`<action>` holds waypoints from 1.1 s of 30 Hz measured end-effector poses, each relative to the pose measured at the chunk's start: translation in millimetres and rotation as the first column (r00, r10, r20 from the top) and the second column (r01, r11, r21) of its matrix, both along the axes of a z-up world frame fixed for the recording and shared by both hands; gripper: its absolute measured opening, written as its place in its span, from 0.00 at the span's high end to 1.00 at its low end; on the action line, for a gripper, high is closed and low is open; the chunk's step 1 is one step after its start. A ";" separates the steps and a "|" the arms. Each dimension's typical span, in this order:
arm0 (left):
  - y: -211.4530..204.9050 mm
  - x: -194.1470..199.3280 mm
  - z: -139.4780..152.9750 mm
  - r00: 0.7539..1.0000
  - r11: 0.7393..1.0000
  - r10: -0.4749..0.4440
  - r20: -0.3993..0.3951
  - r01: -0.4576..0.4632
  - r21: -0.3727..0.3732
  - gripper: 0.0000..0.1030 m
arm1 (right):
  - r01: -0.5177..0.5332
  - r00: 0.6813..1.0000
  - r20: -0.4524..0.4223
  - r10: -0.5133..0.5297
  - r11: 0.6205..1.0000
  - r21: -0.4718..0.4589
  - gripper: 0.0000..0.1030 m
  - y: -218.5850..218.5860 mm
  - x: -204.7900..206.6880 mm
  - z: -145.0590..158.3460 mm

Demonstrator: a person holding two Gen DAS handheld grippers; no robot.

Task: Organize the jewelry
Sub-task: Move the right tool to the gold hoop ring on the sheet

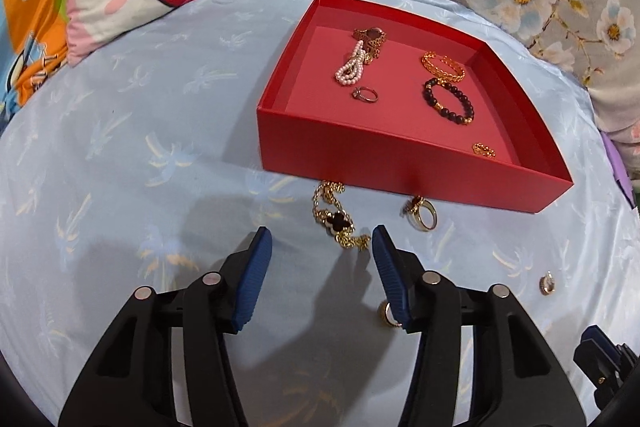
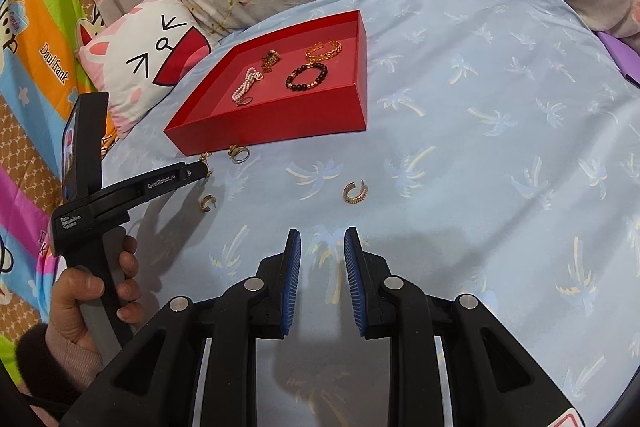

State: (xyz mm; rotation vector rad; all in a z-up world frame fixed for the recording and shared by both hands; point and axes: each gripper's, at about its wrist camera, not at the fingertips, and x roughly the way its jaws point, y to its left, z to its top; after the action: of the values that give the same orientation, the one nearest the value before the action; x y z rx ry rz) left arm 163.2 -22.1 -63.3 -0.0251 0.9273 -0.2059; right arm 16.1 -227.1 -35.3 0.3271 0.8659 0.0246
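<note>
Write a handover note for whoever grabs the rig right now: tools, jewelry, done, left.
Left tool: open, empty, just short of the clover chain on the blue sheet.
Right tool: open, empty, hoop earring ahead of it.
Done, in the red tray: pearl bracelet, dark bead bracelet, gold cuff, watch, two rings.
Left on the sheet: clover chain, chunky ring, both hoop earrings, second one beside the left tool.
</note>
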 end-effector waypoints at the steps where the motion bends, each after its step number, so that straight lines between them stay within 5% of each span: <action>1: -1.5 0.5 -0.1 1.000 1.000 -0.004 0.006 0.003 0.013 0.59 | -0.001 1.000 -0.001 0.001 1.000 0.001 0.78 -0.1 1.2 -0.8; 6: -8.1 0.7 -1.5 0.999 0.998 -0.023 0.038 0.020 0.066 0.74 | -0.009 1.000 -0.005 0.009 1.000 0.011 0.78 0.6 7.2 -4.0; 10: -7.7 2.9 -1.3 0.998 0.998 -0.044 0.035 0.042 0.041 0.96 | -0.018 1.000 -0.005 0.018 1.000 0.017 0.78 2.1 11.2 -4.9; 22: 11.7 -13.3 13.4 0.997 0.996 -0.072 0.033 0.074 -0.043 0.97 | -0.080 0.997 0.008 0.080 0.996 0.027 0.78 19.5 31.3 -2.3; 33: 41.4 -23.4 31.1 0.998 0.994 -0.040 0.040 0.044 -0.095 0.97 | -0.211 0.977 0.017 0.211 0.977 0.031 0.78 71.6 94.3 -7.4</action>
State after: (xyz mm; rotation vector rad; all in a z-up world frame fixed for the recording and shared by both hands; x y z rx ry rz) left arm 139.8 19.4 -32.2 -0.0901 0.8802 -0.2893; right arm 110.4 -155.5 -42.7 0.2640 0.8843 0.2380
